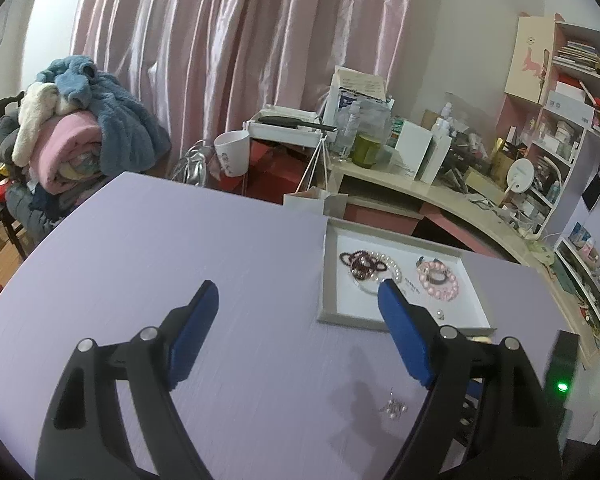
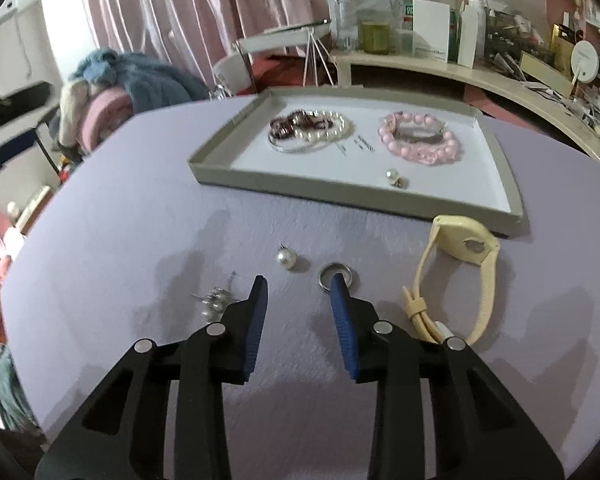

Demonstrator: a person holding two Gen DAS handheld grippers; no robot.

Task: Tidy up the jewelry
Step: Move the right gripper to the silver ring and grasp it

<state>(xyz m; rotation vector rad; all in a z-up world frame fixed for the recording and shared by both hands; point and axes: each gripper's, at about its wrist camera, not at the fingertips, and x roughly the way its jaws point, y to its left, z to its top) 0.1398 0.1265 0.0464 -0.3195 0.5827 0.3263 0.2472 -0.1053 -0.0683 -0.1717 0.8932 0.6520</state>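
— What should the right gripper (image 2: 298,286) do now?

— Its fingers are spread and empty, low over the purple table (image 2: 120,220). The loose pearl earring (image 2: 285,259) lies just ahead between the tips, the silver ring (image 2: 337,275) beside the right tip. It should likely centre on one piece, drop straight down and close gently (a pearl rolls easily).

— And the left gripper (image 1: 298,288)?

— Also wide apart, holding nothing, hovering above the table near the tray (image 2: 340,194).

— What does the tray hold?

— A dark bead and white pearl bracelet cluster (image 2: 310,128), pink bracelets (image 2: 420,138), and one pearl earring (image 2: 392,176) near its front wall. A small silver cluster (image 2: 216,300) and a cream strap (image 2: 452,280) wait outside.
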